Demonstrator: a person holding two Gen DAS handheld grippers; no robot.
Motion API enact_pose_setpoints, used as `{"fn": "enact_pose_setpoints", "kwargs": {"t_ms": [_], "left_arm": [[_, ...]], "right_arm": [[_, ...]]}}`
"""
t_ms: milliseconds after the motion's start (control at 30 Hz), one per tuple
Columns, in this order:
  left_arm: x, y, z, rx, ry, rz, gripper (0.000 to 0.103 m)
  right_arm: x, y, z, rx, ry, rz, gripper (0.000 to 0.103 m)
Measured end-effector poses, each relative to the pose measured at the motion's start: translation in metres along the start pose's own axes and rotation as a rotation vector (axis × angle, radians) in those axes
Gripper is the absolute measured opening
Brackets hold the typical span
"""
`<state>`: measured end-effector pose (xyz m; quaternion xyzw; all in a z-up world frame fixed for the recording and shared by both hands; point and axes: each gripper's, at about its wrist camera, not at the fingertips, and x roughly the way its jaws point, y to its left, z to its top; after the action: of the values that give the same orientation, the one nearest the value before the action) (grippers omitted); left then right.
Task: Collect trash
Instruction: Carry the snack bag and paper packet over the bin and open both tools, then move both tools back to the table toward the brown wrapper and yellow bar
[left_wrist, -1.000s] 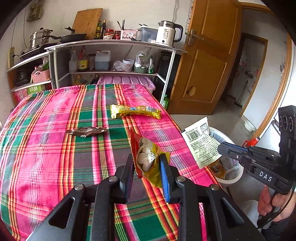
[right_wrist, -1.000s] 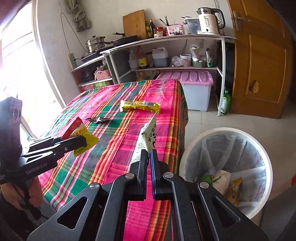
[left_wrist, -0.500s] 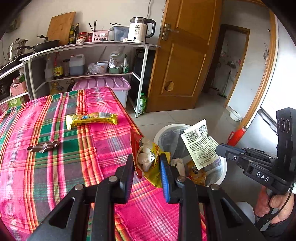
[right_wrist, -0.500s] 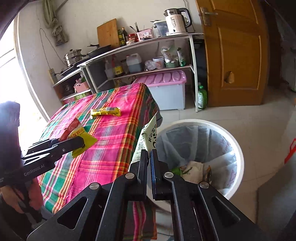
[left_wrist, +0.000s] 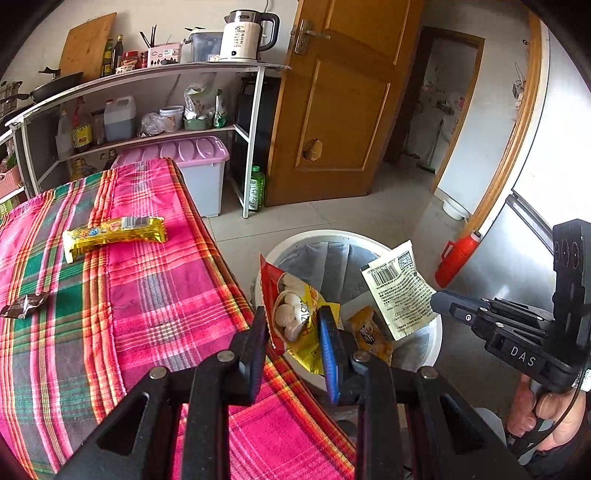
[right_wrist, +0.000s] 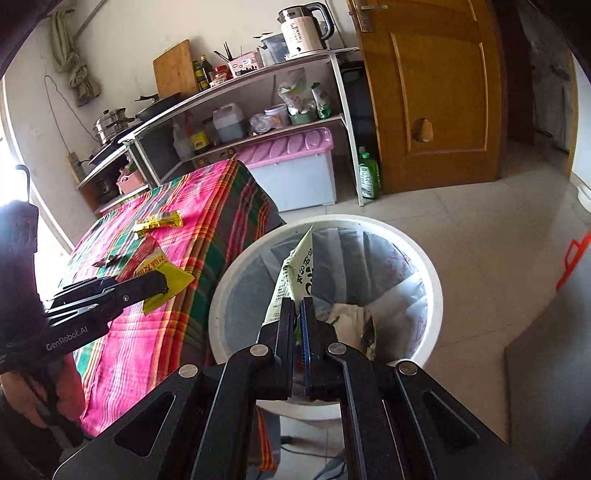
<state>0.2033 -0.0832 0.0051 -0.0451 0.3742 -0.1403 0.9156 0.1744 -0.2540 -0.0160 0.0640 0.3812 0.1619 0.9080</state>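
My left gripper (left_wrist: 291, 325) is shut on a red and yellow snack packet (left_wrist: 295, 314), held at the table's right edge beside the white trash bin (left_wrist: 436, 332). It also shows in the right wrist view (right_wrist: 162, 284). My right gripper (right_wrist: 298, 308) is shut on a white printed wrapper (right_wrist: 295, 280), held over the bin's (right_wrist: 229, 288) opening; the wrapper also shows in the left wrist view (left_wrist: 400, 291). A yellow wrapper (left_wrist: 114, 236) and a small dark wrapper (left_wrist: 24, 304) lie on the plaid tablecloth (left_wrist: 147, 295).
The bin holds a liner and several pieces of trash (right_wrist: 354, 325). A metal shelf (left_wrist: 255, 140) with a pink-lidded box (left_wrist: 192, 166) stands behind the table. A wooden door (left_wrist: 351, 103) stands at the back. A red bottle (left_wrist: 456, 258) stands on the floor at right.
Both grippers have swung right from over the table toward the bin. The right one now holds its wrapper over the bin; the left has reached the table's edge.
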Motion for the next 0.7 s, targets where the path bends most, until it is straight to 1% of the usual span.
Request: {"fn": "enact_pose_setpoints", "kwargs": {"t_ms": [467,500,567,700], "left_arm": [[0.042,-0.023,-0.001,0.009,0.106,-0.055,0.029],[0.043,-0.023,-0.002,0.008,0.113,-0.059,0.031],[0.044,-0.023,-0.003,0.001,0.118,-0.065,0.045],[0.039,-0.022,-0.003,-0.009,0.105,-0.066,0.046]], "right_arm": [[0.015,-0.027,-0.011,0.051,0.053,-0.017,0.004],[0.015,-0.029,-0.011,0.056,0.057,-0.013,0.004],[0.015,-0.03,-0.012,0.065,0.055,-0.012,0.004],[0.012,-0.028,-0.011,0.057,0.047,-0.021,0.004]]}}
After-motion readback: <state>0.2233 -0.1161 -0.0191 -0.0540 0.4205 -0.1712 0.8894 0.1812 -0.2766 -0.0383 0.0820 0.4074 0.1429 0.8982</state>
